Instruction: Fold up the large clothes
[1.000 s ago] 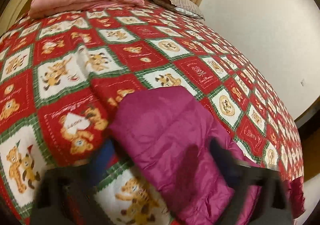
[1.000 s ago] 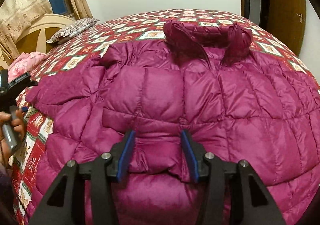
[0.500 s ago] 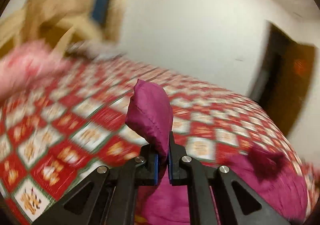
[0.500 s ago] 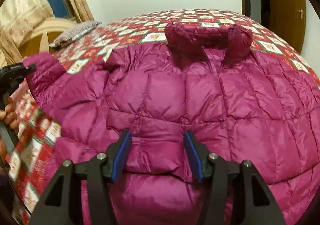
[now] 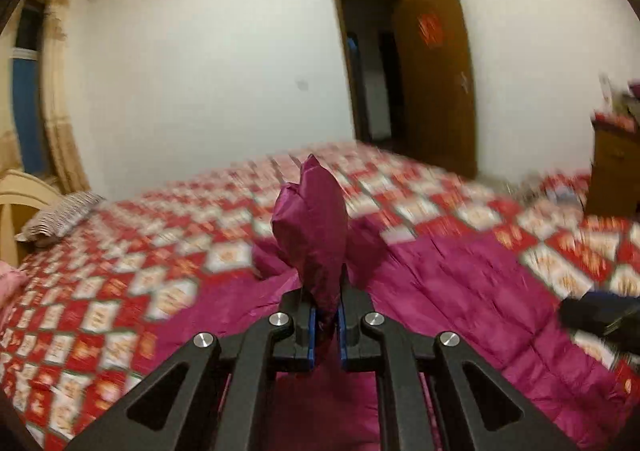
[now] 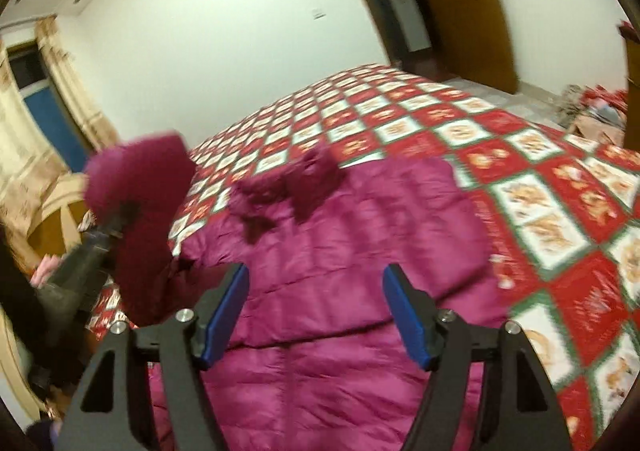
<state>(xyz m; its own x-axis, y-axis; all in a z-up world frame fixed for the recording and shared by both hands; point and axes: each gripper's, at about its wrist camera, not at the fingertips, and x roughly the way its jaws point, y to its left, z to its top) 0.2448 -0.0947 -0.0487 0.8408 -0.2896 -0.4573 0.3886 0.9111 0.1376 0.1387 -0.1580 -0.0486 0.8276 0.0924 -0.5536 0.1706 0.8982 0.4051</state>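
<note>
A large magenta puffer jacket (image 6: 340,251) lies spread on the bed, collar (image 6: 288,187) toward the far side. My left gripper (image 5: 324,327) is shut on the jacket's sleeve (image 5: 316,227), whose end stands up above the jaws. In the right wrist view the lifted sleeve (image 6: 144,187) hangs at the left with the left gripper (image 6: 100,239) under it. My right gripper (image 6: 316,315) is open and empty, held above the jacket's lower body. It shows blurred at the right edge of the left wrist view (image 5: 600,315).
The bed has a red, white and green teddy-bear quilt (image 6: 540,179). A striped pillow (image 5: 60,215) and cream headboard (image 5: 16,203) are at the left. A brown door (image 5: 436,83) stands open behind the bed, with a wooden cabinet (image 5: 612,171) at the right.
My left gripper closed on the sleeve and lifted it up and over toward the jacket's body. My right gripper rose off the jacket's hem and stayed open.
</note>
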